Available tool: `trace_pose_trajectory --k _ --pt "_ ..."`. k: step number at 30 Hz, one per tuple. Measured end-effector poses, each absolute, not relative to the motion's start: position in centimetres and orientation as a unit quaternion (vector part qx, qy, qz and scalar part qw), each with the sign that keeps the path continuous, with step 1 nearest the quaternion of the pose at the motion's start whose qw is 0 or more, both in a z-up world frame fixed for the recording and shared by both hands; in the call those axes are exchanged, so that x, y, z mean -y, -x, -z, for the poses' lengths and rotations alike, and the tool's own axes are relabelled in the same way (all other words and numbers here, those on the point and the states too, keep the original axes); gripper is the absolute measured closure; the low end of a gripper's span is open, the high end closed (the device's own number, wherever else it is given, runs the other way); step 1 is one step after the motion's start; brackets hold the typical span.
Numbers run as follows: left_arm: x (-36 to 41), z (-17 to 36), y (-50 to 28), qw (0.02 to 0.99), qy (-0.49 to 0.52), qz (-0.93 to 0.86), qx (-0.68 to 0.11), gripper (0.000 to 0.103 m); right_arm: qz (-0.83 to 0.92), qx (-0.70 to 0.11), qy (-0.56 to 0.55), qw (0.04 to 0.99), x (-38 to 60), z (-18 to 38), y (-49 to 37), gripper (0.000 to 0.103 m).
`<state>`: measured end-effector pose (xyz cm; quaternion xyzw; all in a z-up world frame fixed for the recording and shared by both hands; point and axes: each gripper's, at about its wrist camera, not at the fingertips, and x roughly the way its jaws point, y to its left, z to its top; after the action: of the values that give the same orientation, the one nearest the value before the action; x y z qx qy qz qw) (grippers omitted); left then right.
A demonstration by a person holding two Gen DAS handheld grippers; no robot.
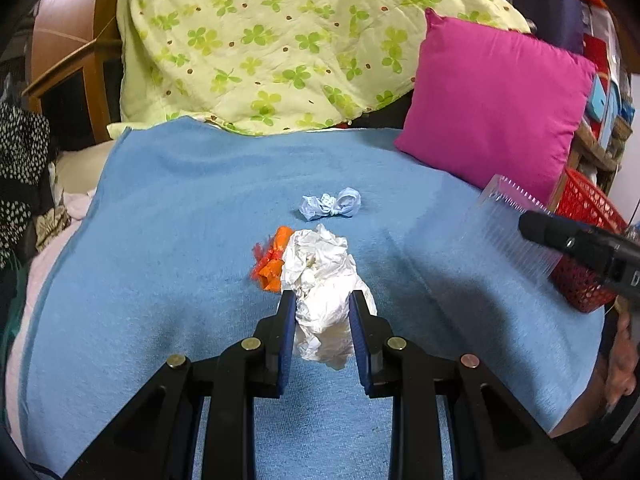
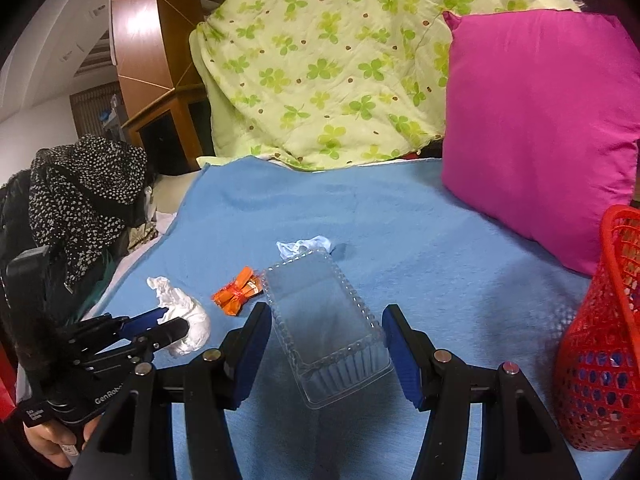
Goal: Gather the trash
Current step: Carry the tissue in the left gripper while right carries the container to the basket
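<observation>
Blue blanket (image 1: 180,220) under clover quilt (image 1: 260,40), pink cushion (image 1: 492,104), red basket (image 2: 608,340).

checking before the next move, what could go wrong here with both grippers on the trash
1. The left gripper pinches only the near end of the white crumpled paper; it is loose, so part could tear off or slip out when lifted.
2. The orange wrapper lies against that paper and may get dragged.
3. The right gripper brackets the clear plastic container with its jaws looking wider than it; thin and slick, it could buckle or pop out when squeezed, short of the red basket.
</observation>
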<state>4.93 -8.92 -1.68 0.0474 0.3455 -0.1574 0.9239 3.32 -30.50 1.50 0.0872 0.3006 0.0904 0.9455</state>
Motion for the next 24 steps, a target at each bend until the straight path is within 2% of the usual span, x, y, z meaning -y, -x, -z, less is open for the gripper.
trace_pose_trajectory --k 24 --pt "13.6 -0.2 -1.0 0.928 -0.099 0.136 -0.331 0.075 -0.082 -0.255 -0.127 0.955 34.8 -3.6 -0.4 0.042"
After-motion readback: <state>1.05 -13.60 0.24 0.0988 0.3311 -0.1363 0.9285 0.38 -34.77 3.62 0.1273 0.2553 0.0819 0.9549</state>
